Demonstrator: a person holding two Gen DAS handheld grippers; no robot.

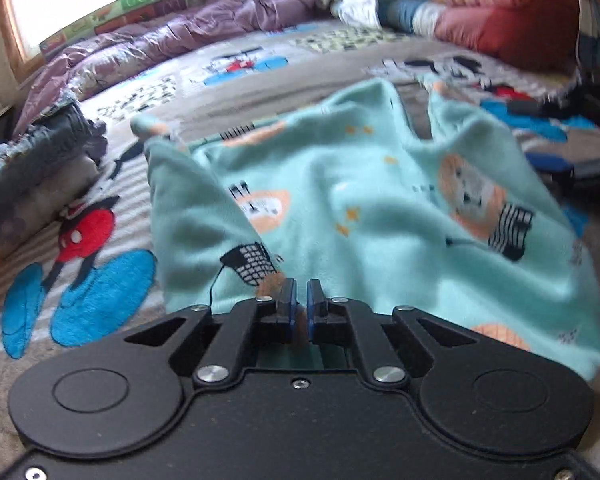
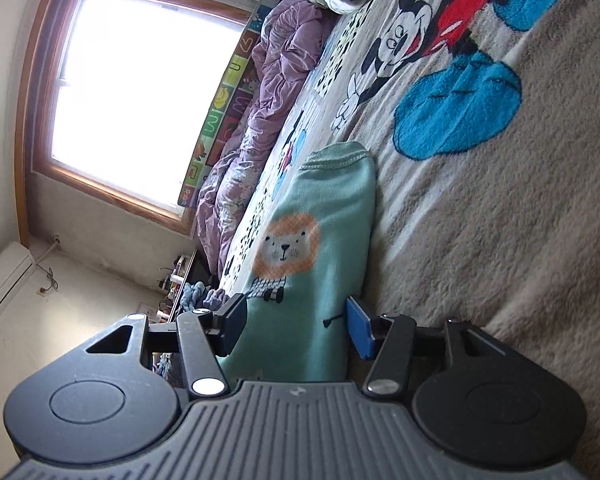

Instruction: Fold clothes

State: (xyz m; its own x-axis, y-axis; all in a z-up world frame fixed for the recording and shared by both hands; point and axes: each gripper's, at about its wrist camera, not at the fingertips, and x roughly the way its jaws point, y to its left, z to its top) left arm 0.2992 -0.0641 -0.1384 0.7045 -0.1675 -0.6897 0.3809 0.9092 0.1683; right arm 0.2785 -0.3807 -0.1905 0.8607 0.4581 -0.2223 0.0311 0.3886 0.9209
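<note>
left gripper [image 1: 301, 294] fingers pinched tight on the mint lion-print garment [image 1: 380, 208] over the bed's cartoon blanket [image 1: 80, 240]; right gripper [image 2: 296, 326] fingers half open, garment between them.

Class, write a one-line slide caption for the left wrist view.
Left tool shut on the near edge of a mint lion-print garment rumpled across a cartoon-mouse blanket.

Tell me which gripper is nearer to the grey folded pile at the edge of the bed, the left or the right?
Left, probably. The left gripper, shut on the mint garment, has the grey folded pile close beside it. The right gripper, straddling the same garment, does not show that pile.
</note>
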